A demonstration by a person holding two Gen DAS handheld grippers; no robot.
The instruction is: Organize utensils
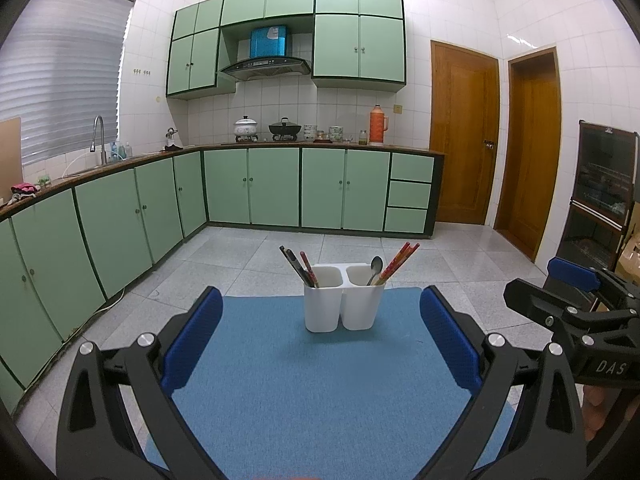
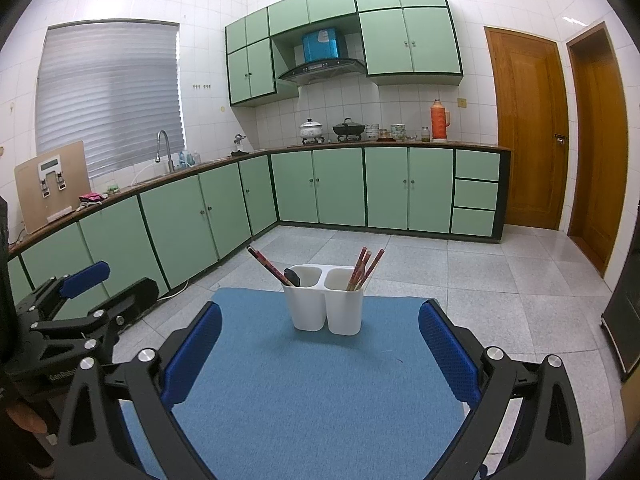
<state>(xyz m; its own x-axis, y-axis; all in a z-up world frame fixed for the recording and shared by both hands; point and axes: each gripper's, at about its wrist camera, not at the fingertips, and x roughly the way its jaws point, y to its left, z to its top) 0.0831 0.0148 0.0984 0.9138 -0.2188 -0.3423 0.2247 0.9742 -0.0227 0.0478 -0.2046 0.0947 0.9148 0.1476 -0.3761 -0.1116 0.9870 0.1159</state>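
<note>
Hovering low over the blue mat, the left gripper has its fingers spread wide and empty; the right gripper is released the same way, just beside it. Farther along the mat stands a white two-compartment holder. Its left compartment holds dark and red chopsticks, its right one a metal spoon and red chopsticks. Beyond lie the tiled floor and green cabinets.

White-tiled kitchen with green cabinets (shuttered window at left), two wooden doors, grey tile floor.
</note>
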